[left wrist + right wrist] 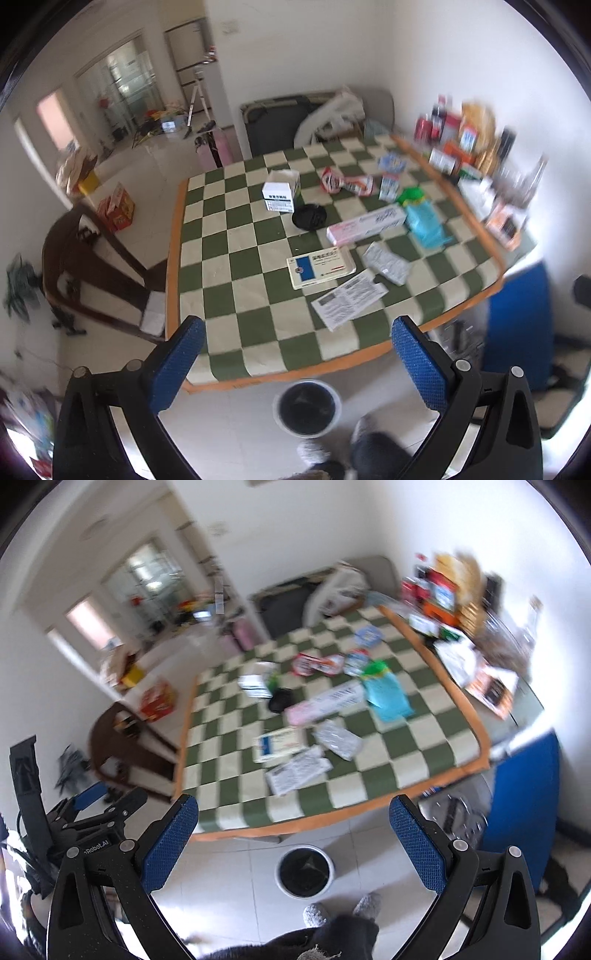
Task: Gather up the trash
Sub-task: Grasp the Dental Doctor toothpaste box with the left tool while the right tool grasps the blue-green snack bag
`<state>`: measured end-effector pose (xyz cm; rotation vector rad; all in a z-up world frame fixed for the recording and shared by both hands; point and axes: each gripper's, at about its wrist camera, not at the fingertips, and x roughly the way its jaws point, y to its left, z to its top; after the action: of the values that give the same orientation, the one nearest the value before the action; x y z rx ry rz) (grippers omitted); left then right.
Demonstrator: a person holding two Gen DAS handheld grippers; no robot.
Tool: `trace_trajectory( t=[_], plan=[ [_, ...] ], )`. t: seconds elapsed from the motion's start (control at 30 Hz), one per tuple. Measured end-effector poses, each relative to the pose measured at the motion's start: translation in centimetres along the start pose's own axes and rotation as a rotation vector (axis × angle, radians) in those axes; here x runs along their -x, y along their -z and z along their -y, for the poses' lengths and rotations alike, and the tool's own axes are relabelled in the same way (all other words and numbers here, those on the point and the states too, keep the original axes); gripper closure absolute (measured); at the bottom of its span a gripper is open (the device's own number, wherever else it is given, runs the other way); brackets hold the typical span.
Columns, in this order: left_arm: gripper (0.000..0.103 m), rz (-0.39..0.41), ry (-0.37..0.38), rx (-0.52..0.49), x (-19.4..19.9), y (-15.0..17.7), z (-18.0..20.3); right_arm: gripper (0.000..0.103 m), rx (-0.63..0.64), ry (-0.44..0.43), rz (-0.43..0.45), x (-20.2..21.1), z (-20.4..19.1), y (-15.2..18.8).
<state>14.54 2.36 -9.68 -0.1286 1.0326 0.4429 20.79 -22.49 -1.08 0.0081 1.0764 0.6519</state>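
Note:
Trash lies scattered on a green-and-cream checkered table: a printed leaflet, a flat blue-and-white medicine box, a crumpled foil pack, a long pink box, a black lid, a white carton, a red wrapper and a light-blue bag. A white bin with a black liner stands on the floor before the table. My left gripper hangs open above the near table edge, holding nothing. My right gripper is open too, above the bin, with the leaflet beyond.
Bottles, boxes and jars crowd the table's far right side by the wall. A dark wooden chair stands left of the table, a blue chair at right. A person's slippered feet are by the bin. The left gripper shows in the right wrist view.

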Motion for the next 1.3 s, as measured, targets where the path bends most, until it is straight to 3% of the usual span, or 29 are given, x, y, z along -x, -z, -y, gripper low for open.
trace_trajectory(
  t=[0.27, 0.5, 0.67, 0.77, 0.8, 0.87, 0.9, 1.0, 1.17, 1.3],
  plan=[
    [0.000, -0.132, -0.024, -0.228, -13.5, -6.6, 4.0, 0.000, -0.057, 0.175, -0.107, -11.5, 6.5, -5.3],
    [0.000, -0.282, -0.018, -0.485, -26.2, -11.8, 11.0, 0.000, -0.062, 0.202, -0.267, -24.4, 13.2, -11.7],
    [0.002, -0.417, -0.020, -0.728, -34.5, -12.6, 15.1, 0.000, -0.082, 0.216, -0.375, -32.0, 17.3, -14.7],
    [0.012, -0.458, -0.043, -0.809, -37.8, -13.0, 16.1, 0.000, -0.088, 0.219, -0.435, -35.7, 19.2, -15.9],
    [0.022, -0.478, -0.037, -0.816, -38.6, -13.2, 16.1, 0.000, -0.083, 0.224, -0.453, -36.8, 19.7, -16.2],
    [0.037, -0.499, -0.009, -0.802, -39.5, -13.8, 16.2, 0.000, -0.076, 0.230, -0.475, -38.3, 20.5, -16.8],
    [0.050, -0.509, 0.011, -0.787, -39.6, -14.0, 16.0, 0.000, -0.076, 0.230, -0.482, -39.0, 20.8, -17.1],
    [0.051, -0.515, 0.028, -0.703, -39.6, -14.9, 15.1, 0.000, -0.071, 0.227, -0.488, -40.8, 21.4, -18.1],
    [0.051, -0.582, 0.044, -0.298, -39.8, -16.9, 11.0, 0.000, -0.027, 0.226, -0.467, -44.1, 20.9, -19.9],
    [0.048, -0.628, 0.044, -0.165, -40.8, -16.4, 9.8, 0.000, 0.045, 0.205, -0.479, -46.5, 19.2, -21.1]
  ],
)
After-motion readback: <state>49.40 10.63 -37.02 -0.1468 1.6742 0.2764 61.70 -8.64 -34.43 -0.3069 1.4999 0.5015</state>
